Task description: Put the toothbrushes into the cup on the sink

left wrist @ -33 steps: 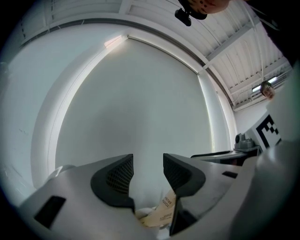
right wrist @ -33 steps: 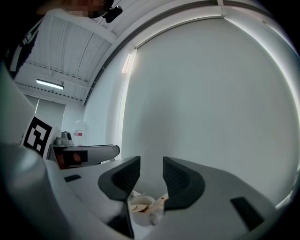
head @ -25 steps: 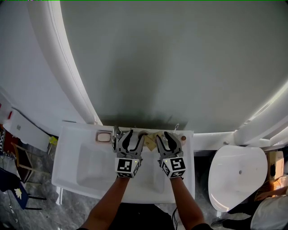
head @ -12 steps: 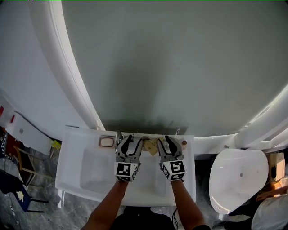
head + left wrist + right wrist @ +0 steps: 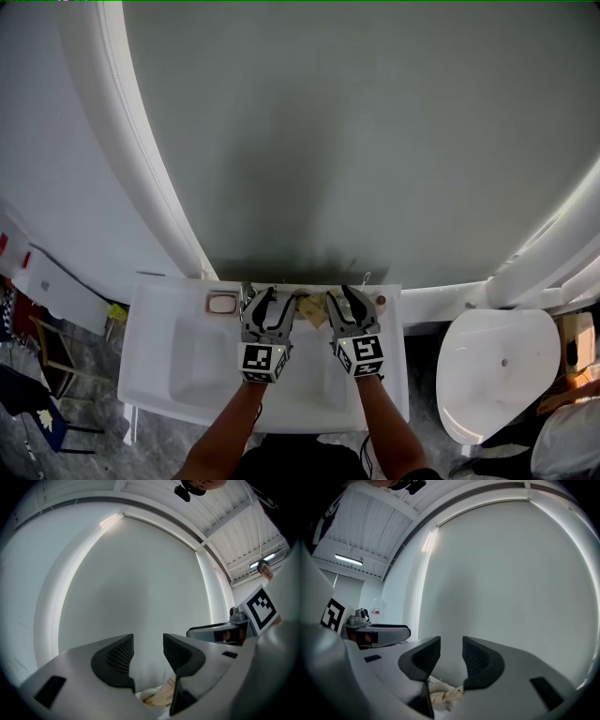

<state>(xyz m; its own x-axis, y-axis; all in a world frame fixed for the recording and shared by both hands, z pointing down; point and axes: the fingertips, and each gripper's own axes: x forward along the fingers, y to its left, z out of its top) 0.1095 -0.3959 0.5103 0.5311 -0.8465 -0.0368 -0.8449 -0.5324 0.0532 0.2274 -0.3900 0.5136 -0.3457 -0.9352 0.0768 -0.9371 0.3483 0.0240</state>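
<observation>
A white cup [image 5: 312, 307] with yellowish packaged toothbrushes in it stands on the back ledge of the white sink [image 5: 159, 375]. My left gripper [image 5: 275, 296] is just left of it and my right gripper [image 5: 345, 294] just right of it. Both are open with nothing between the jaws. In the left gripper view the cup [image 5: 157, 696] shows low down behind the left gripper [image 5: 146, 654], which points up at the wall. In the right gripper view the right gripper [image 5: 451, 656] does the same, above the cup [image 5: 440, 696].
A pink soap dish [image 5: 222, 303] lies on the ledge to the left, and a small brown item [image 5: 382, 300] to the right. A white toilet [image 5: 497, 370] stands right of the sink. A large oval mirror frame [image 5: 141, 169] rises behind.
Both grippers stay open on either side of the cup. The head view has shifted slightly, so the sink sits a little lower in the picture.
</observation>
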